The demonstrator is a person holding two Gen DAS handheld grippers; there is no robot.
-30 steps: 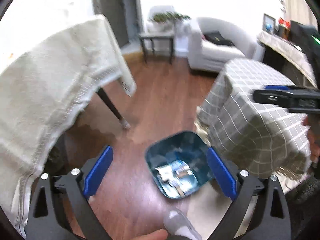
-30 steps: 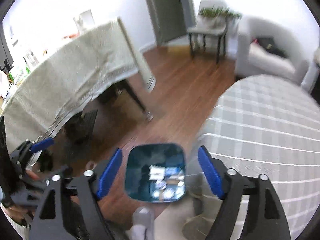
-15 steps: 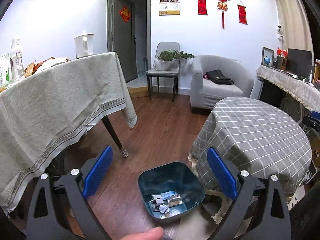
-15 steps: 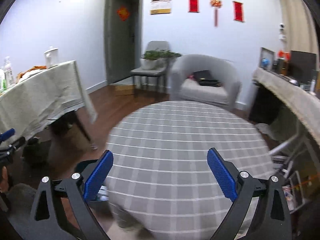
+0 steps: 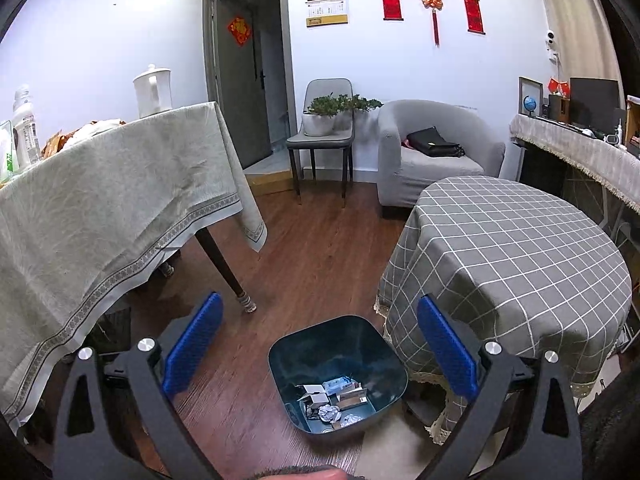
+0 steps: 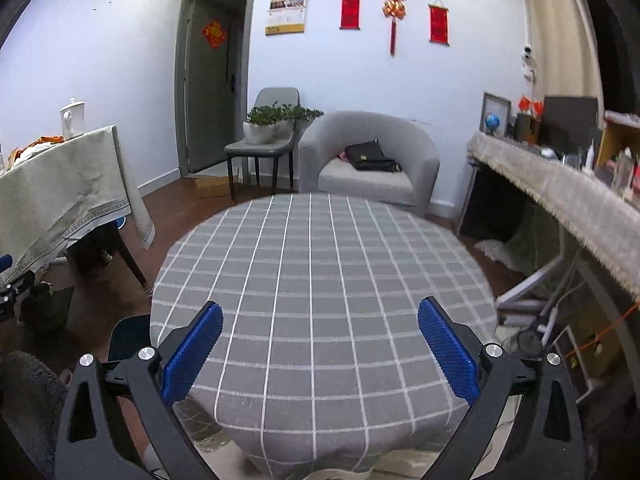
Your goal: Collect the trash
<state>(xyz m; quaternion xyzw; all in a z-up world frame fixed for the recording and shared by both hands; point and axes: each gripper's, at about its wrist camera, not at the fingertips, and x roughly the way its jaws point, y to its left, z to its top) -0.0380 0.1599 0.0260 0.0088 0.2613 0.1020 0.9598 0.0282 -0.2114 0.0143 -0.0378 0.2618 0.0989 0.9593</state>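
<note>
A dark teal trash bin (image 5: 320,344) stands on the wood floor beside the round table. Crumpled paper and small wrappers (image 5: 332,400) lie at its bottom. My left gripper (image 5: 319,300) hovers above and behind the bin, open, with nothing between its blue pads. My right gripper (image 6: 320,306) points over the round table's grey checked cloth (image 6: 320,248); its jaws are opening and hold nothing. The cloth's top shows bare. In the right wrist view the bin (image 6: 128,336) peeks out at the table's lower left.
A long table under a beige cloth (image 5: 100,208) stands left, with a kettle and bottles on top and a dark leg (image 5: 224,268) near the bin. A grey armchair (image 5: 432,160) and a chair with a plant (image 5: 324,136) are at the back. A draped bench (image 6: 560,192) runs along the right.
My right gripper has swung from above the bin to over the round table, and its jaws have widened. The left gripper has drawn back and tipped up, so the bin sits lower in view.
</note>
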